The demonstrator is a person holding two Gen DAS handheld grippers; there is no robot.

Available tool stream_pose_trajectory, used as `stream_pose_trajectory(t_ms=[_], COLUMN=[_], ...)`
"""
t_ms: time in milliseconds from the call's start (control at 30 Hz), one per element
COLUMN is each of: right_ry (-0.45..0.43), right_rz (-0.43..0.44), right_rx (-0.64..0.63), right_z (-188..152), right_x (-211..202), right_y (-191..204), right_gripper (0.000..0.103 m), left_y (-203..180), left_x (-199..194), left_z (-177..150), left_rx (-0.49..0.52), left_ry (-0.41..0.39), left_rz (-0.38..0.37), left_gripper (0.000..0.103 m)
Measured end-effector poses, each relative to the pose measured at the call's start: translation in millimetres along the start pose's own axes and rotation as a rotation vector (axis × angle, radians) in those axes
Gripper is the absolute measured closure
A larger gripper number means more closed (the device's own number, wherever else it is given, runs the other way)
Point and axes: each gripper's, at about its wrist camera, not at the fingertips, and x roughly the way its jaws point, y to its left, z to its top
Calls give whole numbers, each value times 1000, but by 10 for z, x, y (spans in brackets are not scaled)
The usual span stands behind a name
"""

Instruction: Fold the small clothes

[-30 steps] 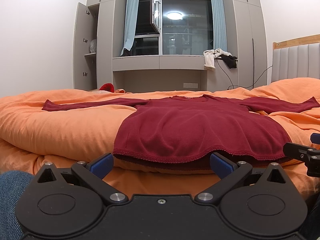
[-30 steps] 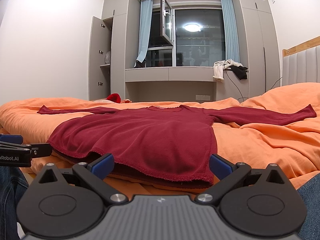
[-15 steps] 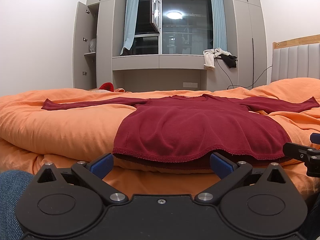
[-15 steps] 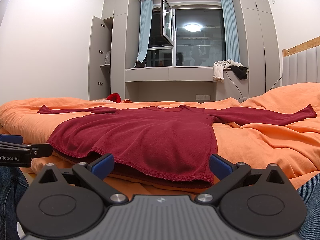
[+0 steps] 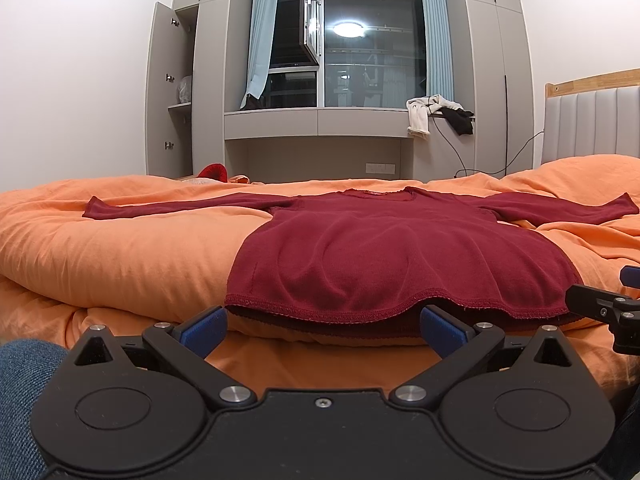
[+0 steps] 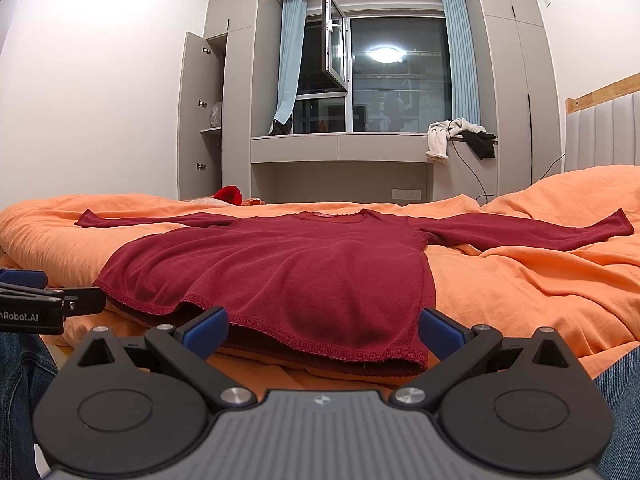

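Dark window [image 5: 372, 50], grey cabinets [image 6: 510, 92], white walls [image 5: 76, 72]

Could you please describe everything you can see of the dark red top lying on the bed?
The dark red top is a long-sleeved knit garment with a fine rib and a stitched hem. It lies flat and unfolded on the orange duvet, both sleeves stretched out sideways, the neckline far from the cameras and the hem nearest. Only the duvet touches it; the left tool and right tool sit open just short of the hem.

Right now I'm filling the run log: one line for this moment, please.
phase: pre-grasp | shirt: flat on duvet, sleeves spread, unfolded | left gripper: open at hem | right gripper: open at hem
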Motion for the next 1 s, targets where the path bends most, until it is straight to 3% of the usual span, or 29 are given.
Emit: stream_pose_trajectory(t_ms=[733,1000], right_ry=[4,74], right_rz=[14,-20], right_rx=[22,37], right_z=[40,118], right_x=[-5,44], right_y=[-50,-96], right_gripper=[0,0], left_y=[-22,48], left_x=[38,137], left_z=[15,74], left_rx=[3,-34], left_ry=[36,103], left_rz=[10,-4], left_gripper=[1,1])
